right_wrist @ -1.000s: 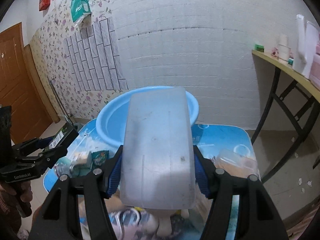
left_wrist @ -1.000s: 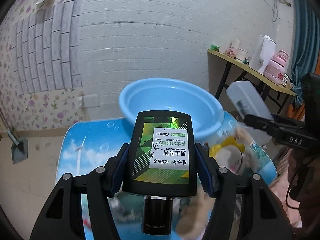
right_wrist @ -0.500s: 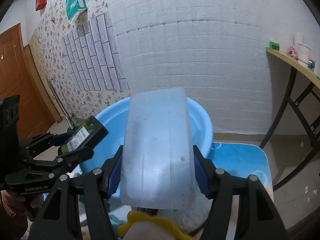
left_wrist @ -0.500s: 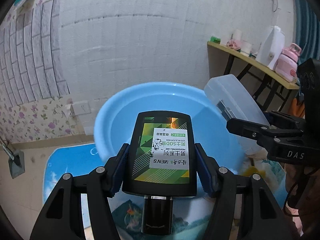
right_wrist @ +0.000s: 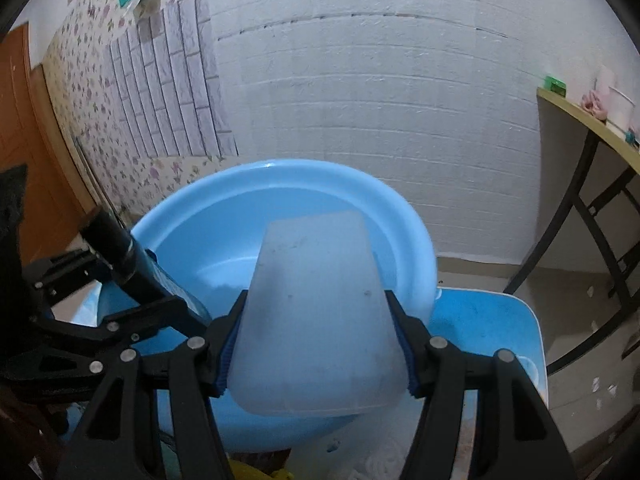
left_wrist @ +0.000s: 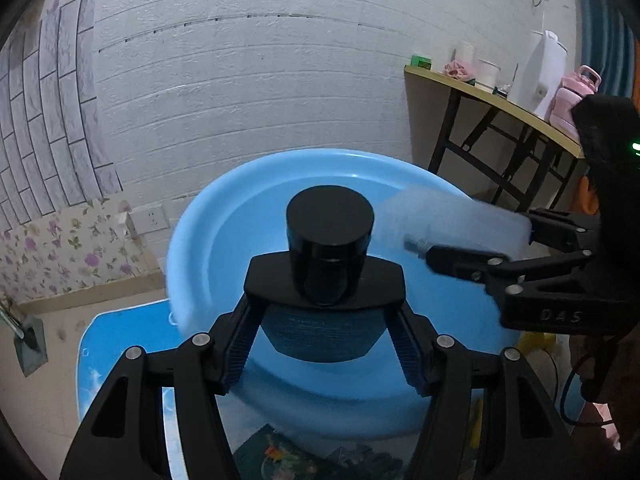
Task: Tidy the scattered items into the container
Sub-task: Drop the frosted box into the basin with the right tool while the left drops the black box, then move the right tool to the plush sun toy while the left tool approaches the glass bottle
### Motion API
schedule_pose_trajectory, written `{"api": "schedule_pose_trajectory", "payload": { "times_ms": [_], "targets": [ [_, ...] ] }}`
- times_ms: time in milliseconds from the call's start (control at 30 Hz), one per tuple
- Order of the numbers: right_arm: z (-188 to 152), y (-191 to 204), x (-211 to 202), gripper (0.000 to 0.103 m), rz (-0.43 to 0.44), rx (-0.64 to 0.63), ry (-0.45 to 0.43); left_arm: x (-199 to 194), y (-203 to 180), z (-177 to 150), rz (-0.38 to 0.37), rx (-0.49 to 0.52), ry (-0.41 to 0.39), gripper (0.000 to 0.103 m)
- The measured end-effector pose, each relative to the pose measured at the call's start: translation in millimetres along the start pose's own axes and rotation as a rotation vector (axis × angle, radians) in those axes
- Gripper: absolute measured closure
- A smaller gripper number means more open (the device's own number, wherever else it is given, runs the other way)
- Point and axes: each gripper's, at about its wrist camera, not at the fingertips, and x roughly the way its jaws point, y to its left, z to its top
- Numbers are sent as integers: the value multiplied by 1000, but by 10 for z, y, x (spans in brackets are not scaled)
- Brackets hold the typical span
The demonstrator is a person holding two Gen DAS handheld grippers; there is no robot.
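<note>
Left gripper is clamped on my black bottle, right gripper on the frosted box; both hang over the blue basin, directly beneath and ahead.

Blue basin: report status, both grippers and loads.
Left gripper shut on black tube, cap toward blue basin. Right gripper shut on translucent plastic box, over the basin. Basin interior looks empty; nothing blocking.
</note>
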Motion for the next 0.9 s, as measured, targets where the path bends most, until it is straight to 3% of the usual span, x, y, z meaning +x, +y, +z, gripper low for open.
{"api": "schedule_pose_trajectory", "payload": {
  "times_ms": [167,300,367,467,533,600,667,767,833,900],
  "targets": [
    [103,56,113,41,15,62,112,-66,-11,-3,-47,-22,55,40],
    [100,81,-60,41,1,93,121,-332,-85,-28,-45,-18,-49,40],
    [86,93,-247,41,17,97,78,-463,-117,-72,-23,-27,-89,39],
    [-14,117,-577,38,-4,85,-14,-692,-156,-231,-1,-65,-167,23],
    [-176,93,-793,22,11,96,-106,-830,-185,-333,46,-91,-188,6],
    [-371,46,-1027,10,19,131,-231,-997,-202,-407,64,-127,-188,2],
    [-504,53,-1180,0,-2,125,-289,-1190,-226,-436,72,-138,-202,0],
    [-617,135,-1346,0,-84,24,-317,-1439,-273,-435,167,-128,-284,0],
    [-619,165,-1433,0,-91,-13,-354,-1591,-330,-430,256,-120,-340,0],
    [-661,131,-1602,0,-83,-6,-410,-1667,-378,-415,287,-111,-345,0]
  ]
}}
